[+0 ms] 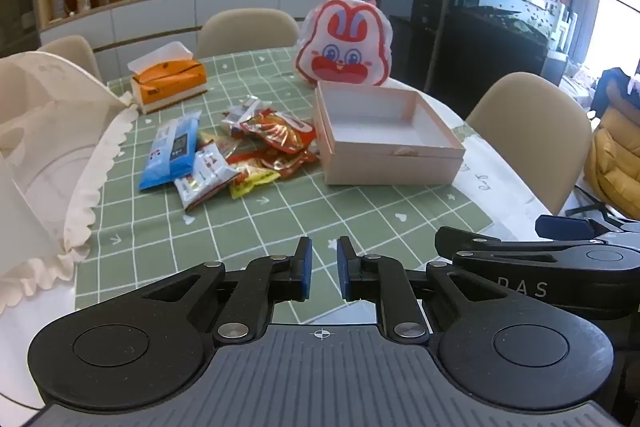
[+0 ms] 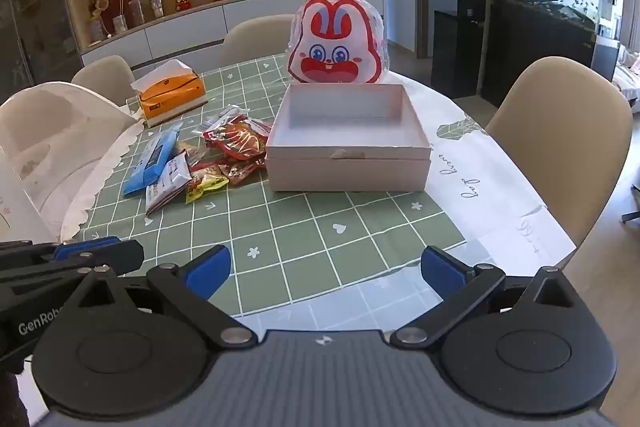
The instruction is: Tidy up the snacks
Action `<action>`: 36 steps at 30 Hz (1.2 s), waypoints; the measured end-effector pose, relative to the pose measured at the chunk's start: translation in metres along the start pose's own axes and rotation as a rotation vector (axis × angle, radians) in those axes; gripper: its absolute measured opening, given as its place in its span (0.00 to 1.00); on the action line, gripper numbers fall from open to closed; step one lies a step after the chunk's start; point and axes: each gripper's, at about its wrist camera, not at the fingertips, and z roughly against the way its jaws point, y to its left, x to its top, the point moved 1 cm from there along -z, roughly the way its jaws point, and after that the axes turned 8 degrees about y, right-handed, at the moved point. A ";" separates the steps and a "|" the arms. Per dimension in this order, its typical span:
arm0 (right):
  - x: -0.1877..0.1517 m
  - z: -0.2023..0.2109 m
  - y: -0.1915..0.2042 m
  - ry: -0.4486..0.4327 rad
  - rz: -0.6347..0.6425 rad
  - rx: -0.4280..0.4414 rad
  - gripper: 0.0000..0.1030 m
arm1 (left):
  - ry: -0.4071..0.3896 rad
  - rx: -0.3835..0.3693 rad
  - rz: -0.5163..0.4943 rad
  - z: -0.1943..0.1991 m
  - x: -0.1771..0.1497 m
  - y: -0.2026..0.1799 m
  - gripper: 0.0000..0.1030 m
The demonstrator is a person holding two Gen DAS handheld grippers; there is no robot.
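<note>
The open box [image 2: 348, 147] stands on the tabletop [image 2: 320, 239]; the snack packets [image 2: 216, 163] lie just left of it, the tissue box [image 2: 172, 95] farther left and behind, the rabbit-faced bag [image 2: 338, 43] directly behind it

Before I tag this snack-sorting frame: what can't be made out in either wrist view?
- Snack pile: lower packets covered by upper ones in both views; count unclear.
- Blue packet: print too small to read.
- Pink box: right wrist view shows no snacks inside; its near wall hides the front floor strip.
- Rabbit bag: base hidden behind the box.
- White mesh cover: cut off by the left edge.
</note>
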 end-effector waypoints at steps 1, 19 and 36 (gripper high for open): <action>0.000 0.000 0.000 0.009 0.003 -0.006 0.99 | -0.002 0.003 -0.002 0.000 0.000 0.000 0.17; -0.003 -0.003 0.000 0.017 0.005 -0.004 0.99 | 0.041 0.003 0.025 -0.007 0.000 0.002 0.17; -0.001 -0.003 0.000 0.014 0.006 -0.002 0.99 | 0.043 0.001 0.027 -0.006 -0.001 0.001 0.17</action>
